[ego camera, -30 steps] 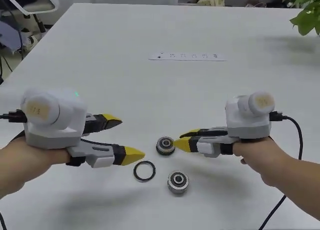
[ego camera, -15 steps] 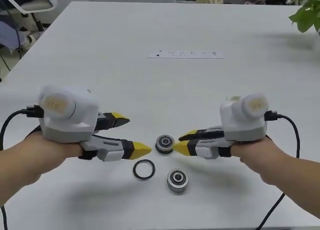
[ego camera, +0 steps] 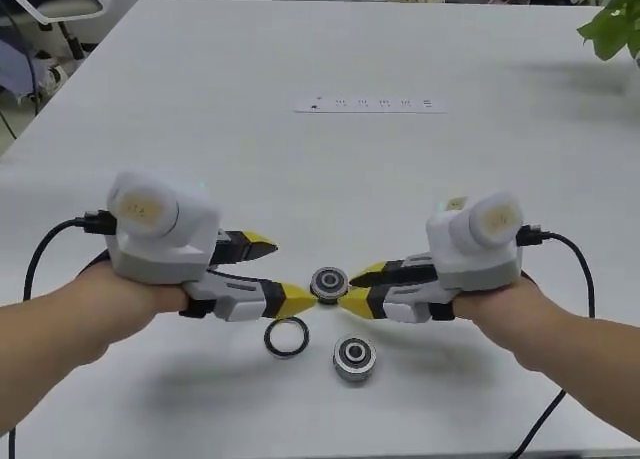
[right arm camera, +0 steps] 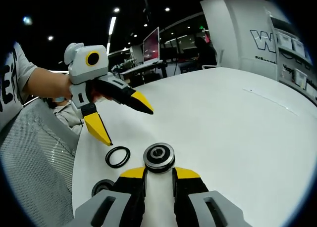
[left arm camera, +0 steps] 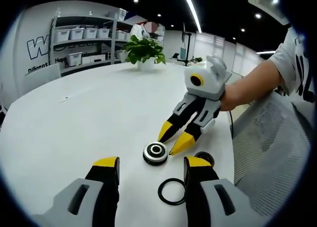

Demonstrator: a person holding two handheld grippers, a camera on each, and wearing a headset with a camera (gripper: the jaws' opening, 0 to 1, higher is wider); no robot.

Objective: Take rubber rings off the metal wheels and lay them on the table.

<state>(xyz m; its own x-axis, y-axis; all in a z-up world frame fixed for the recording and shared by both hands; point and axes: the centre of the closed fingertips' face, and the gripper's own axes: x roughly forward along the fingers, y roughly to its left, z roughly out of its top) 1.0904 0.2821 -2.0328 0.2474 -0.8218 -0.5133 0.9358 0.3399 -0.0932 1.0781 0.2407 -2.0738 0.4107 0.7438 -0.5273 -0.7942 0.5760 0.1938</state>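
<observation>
Now at the wheel (ego camera: 329, 283), seemingly still ringed: left gripper (ego camera: 288, 272), jaws wide apart, and right gripper (ego camera: 358, 285), jaws narrowly apart, flank it empty; a loose ring (ego camera: 287, 337) lies on the table (ego camera: 400, 179) near it; next, likely steady the wheel and pinch its ring.

Table top (ego camera: 300, 169): smooth, matt white. Centre wheel (ego camera: 329, 283) and lower wheel (ego camera: 354, 357): bright glossy metal hub, matt black rubber tyre. Loose ring (ego camera: 267, 338): matt black rubber. Left gripper (ego camera: 288, 271) and right gripper (ego camera: 352, 287): smooth white plastic housing, yellow plastic tips.
</observation>
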